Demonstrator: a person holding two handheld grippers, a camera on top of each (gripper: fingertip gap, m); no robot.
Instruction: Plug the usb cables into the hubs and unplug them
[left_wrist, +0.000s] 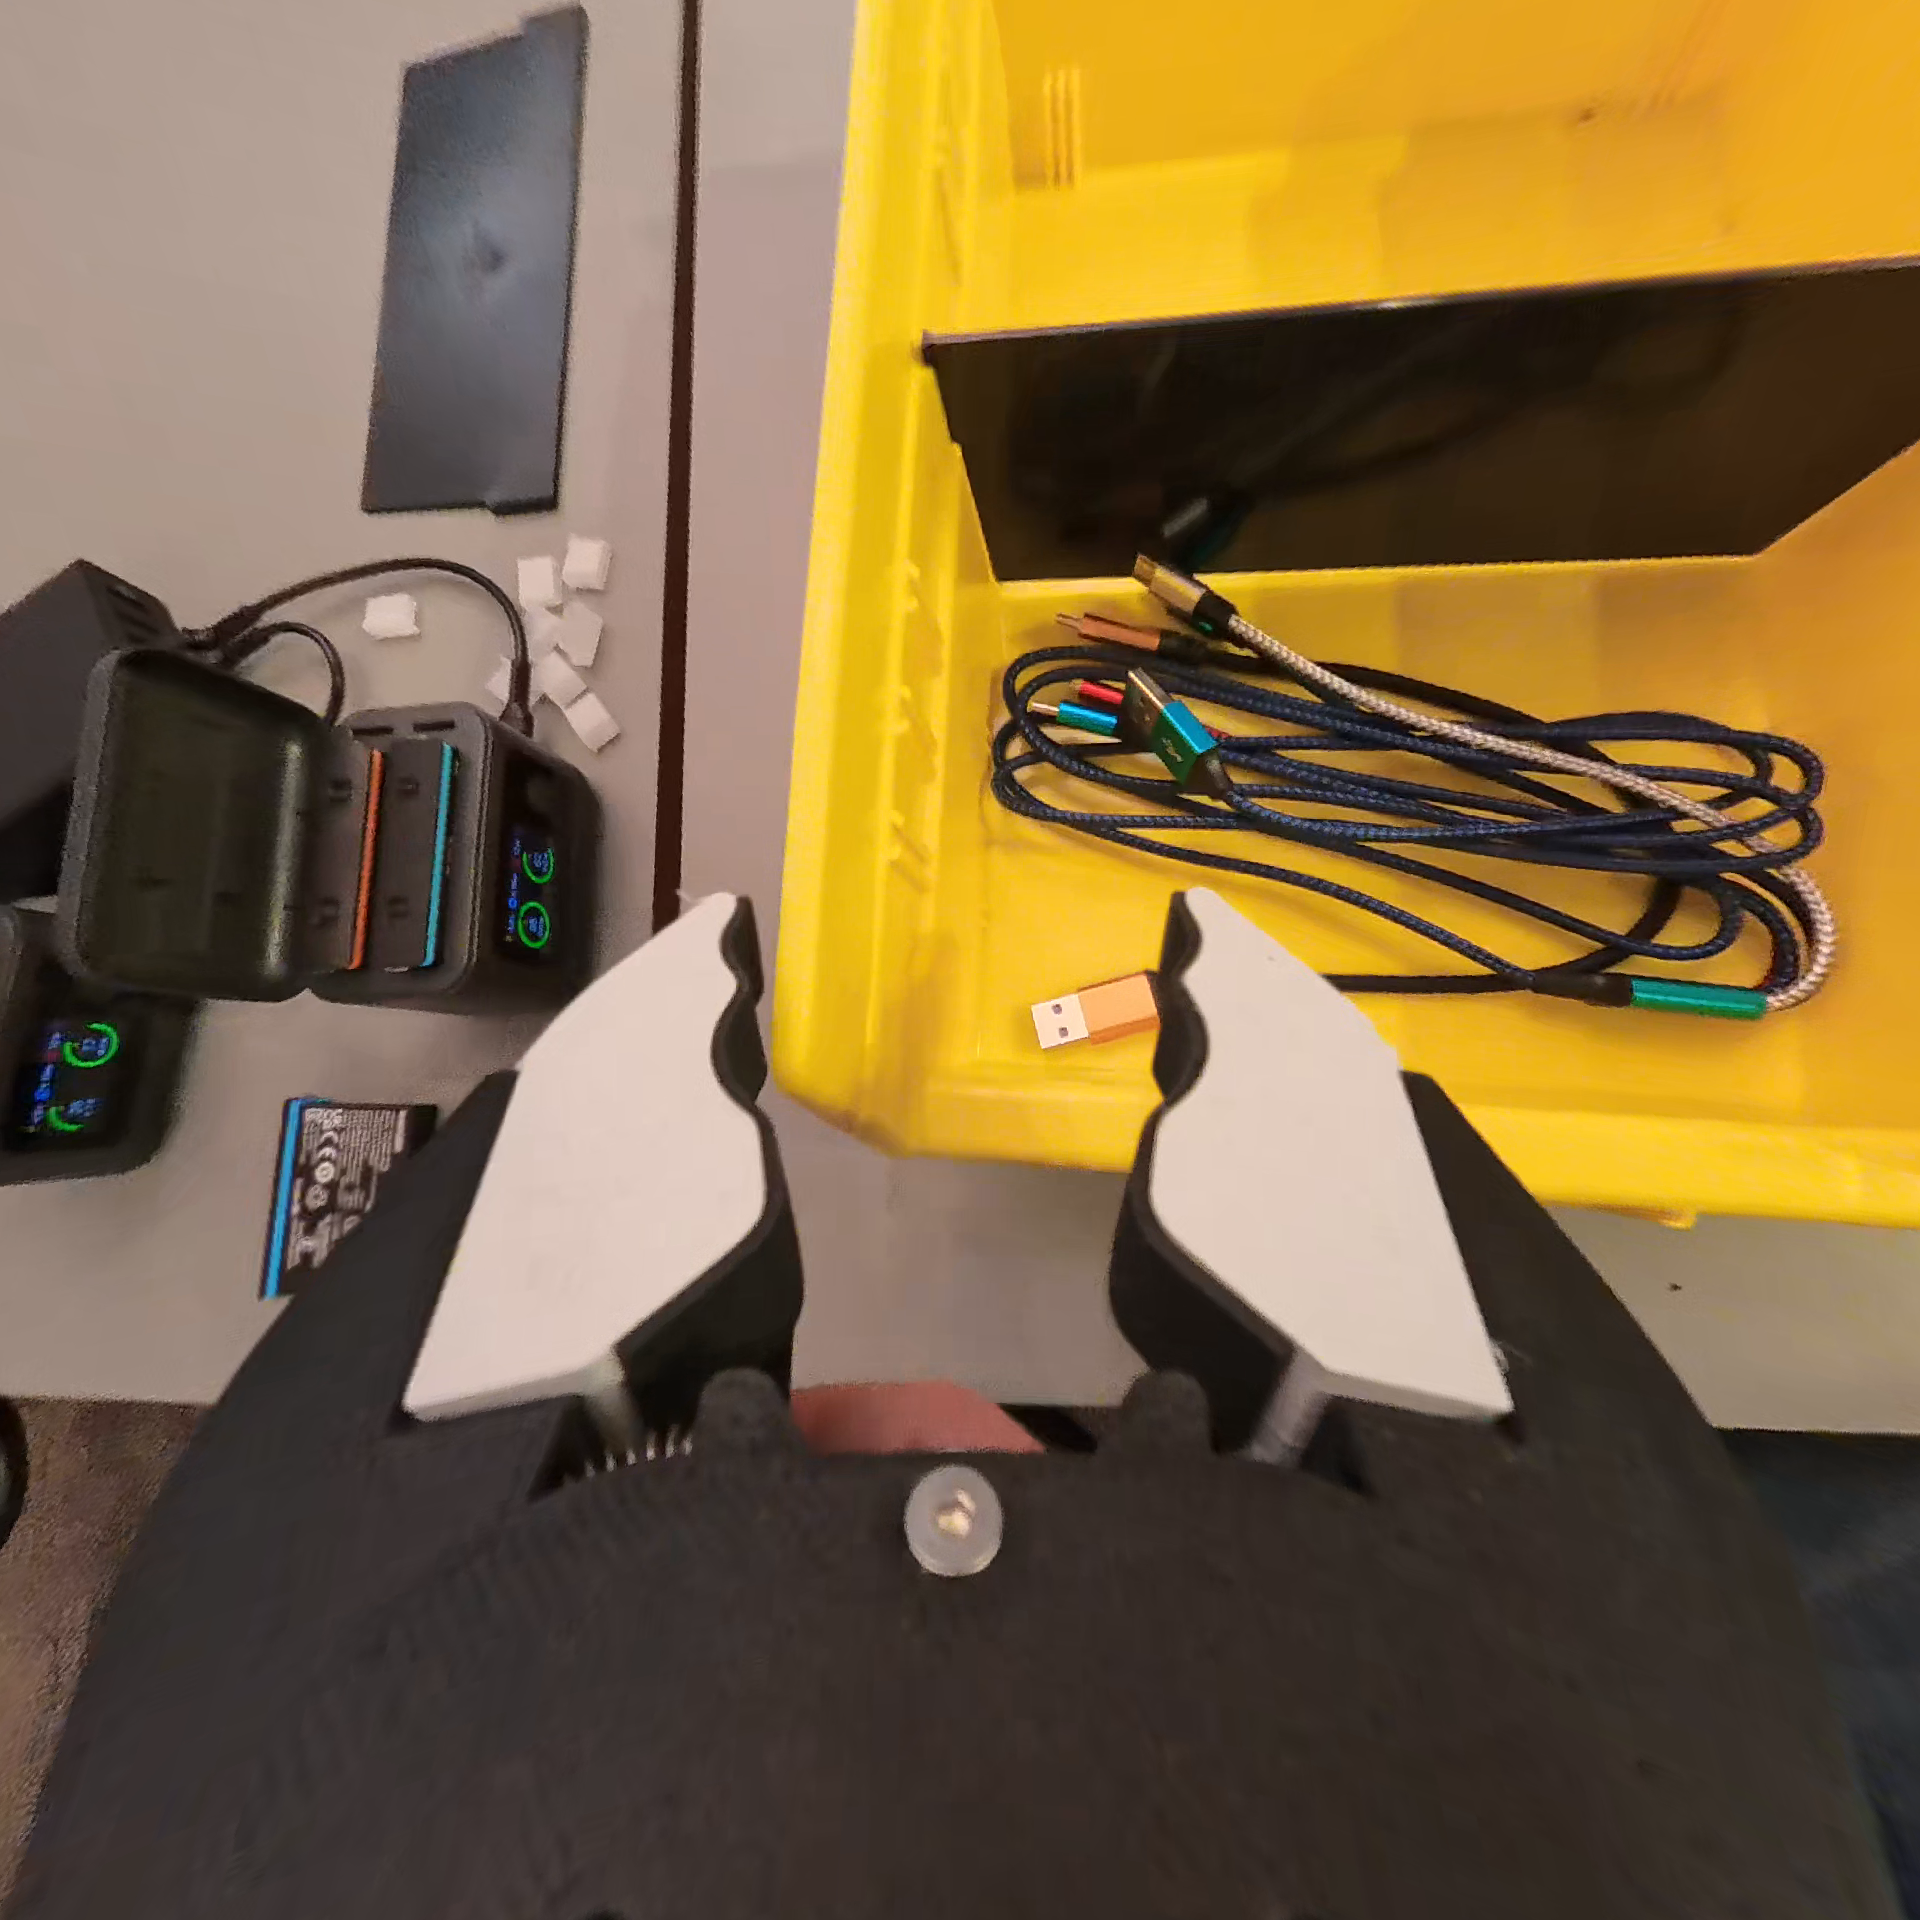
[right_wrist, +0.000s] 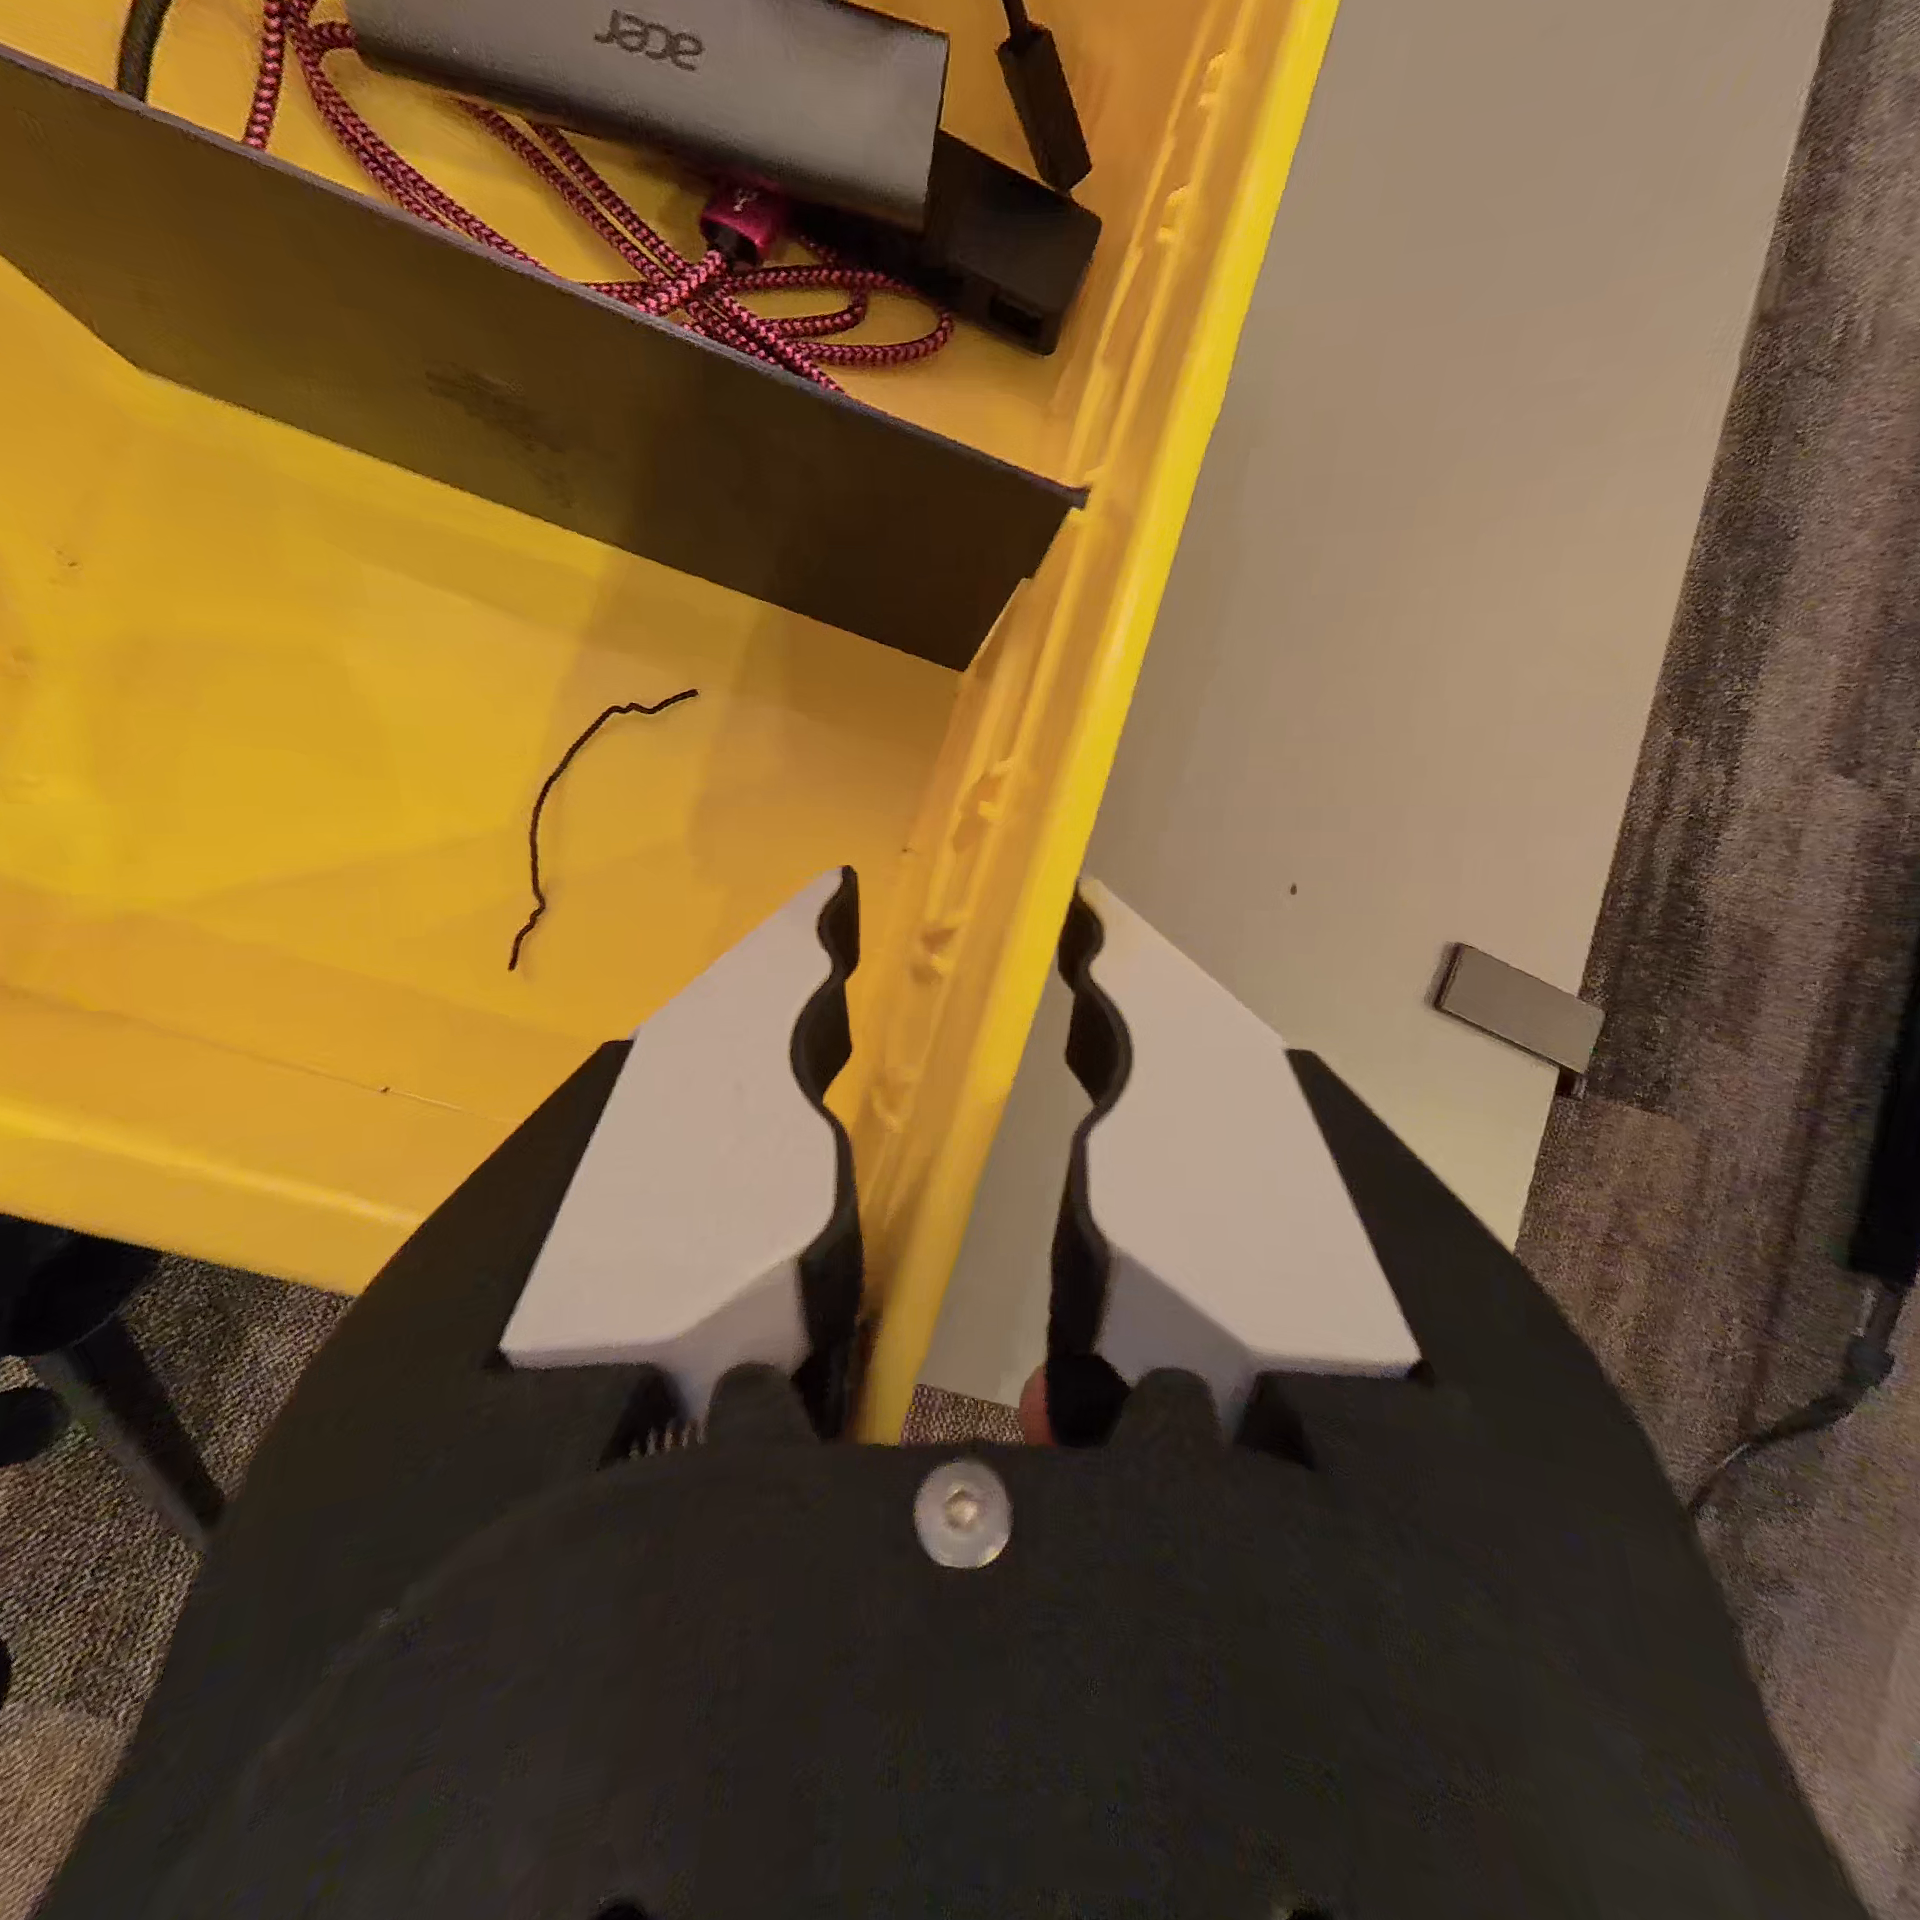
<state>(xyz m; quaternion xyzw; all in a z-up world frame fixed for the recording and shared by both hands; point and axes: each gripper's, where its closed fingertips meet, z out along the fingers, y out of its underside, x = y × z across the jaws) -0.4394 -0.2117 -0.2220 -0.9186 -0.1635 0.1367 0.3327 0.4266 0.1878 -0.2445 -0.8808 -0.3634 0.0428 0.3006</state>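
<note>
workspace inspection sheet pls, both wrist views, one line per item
surface: grey table carrying a yellow bin split by a black divider.
job's things: grey hub lying on a black hub beyond the divider; gold USB plug loose on the bin floor.
clutter: battery charger cases, white scraps, dark flat panel, loose battery, black thread.
grippers: left gripper open, empty, over the bin's corner; right gripper open, empty, astride the bin wall.
cables: blue braided bundle; pink braided cable by the hubs.
surroundings: grey carpet.
</note>
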